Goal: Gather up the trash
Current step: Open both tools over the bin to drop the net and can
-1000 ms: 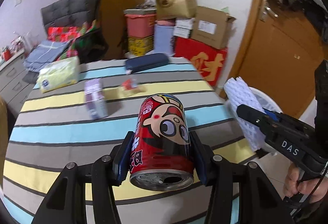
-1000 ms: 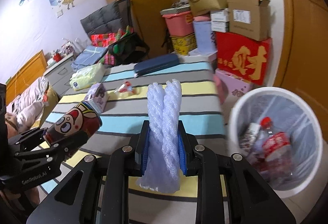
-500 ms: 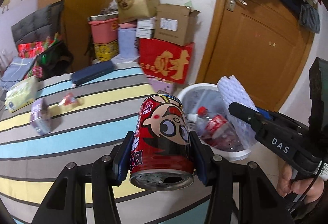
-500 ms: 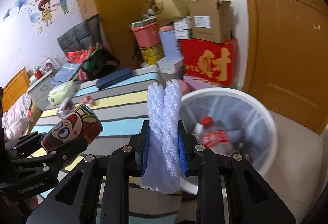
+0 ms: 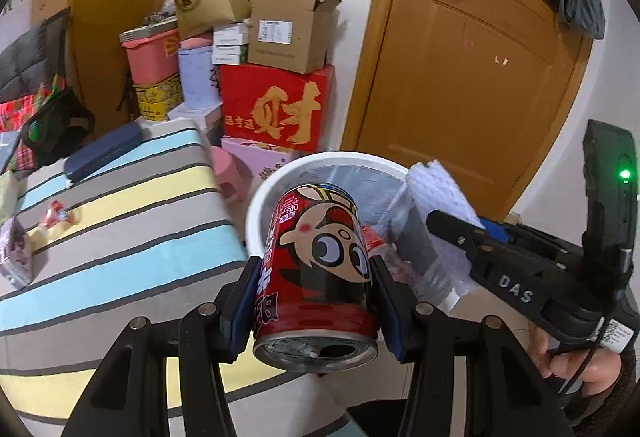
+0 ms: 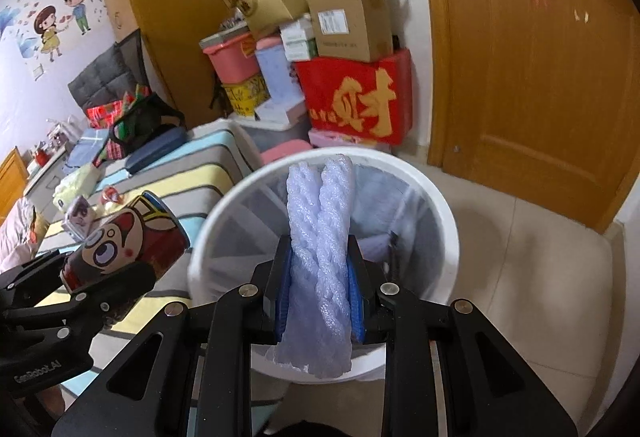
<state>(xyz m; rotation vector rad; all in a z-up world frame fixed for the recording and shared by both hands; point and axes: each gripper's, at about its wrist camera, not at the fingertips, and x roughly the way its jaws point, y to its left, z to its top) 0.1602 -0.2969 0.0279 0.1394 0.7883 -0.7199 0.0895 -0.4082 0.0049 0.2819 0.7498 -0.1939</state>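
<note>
My left gripper (image 5: 316, 293) is shut on a red cartoon drink can (image 5: 316, 261) and holds it at the near rim of a white trash bin (image 5: 256, 209). The can (image 6: 132, 241) and the left gripper also show in the right wrist view. My right gripper (image 6: 320, 285) is shut on a white foam net sleeve (image 6: 320, 237) and holds it over the bin (image 6: 444, 213). A red-labelled bottle (image 5: 372, 237) lies inside the bin.
A striped bed or table cover (image 5: 120, 213) lies to the left with a small wrapper (image 5: 56, 215), a purple carton (image 5: 12, 253) and a dark blue case (image 5: 104, 153). Stacked boxes (image 5: 276, 105) stand behind the bin. A wooden door (image 5: 472, 69) is on the right.
Both grippers have swung right from over the striped cover to the bin. The can and foam sleeve stay gripped, and the bin is now close beneath them.
</note>
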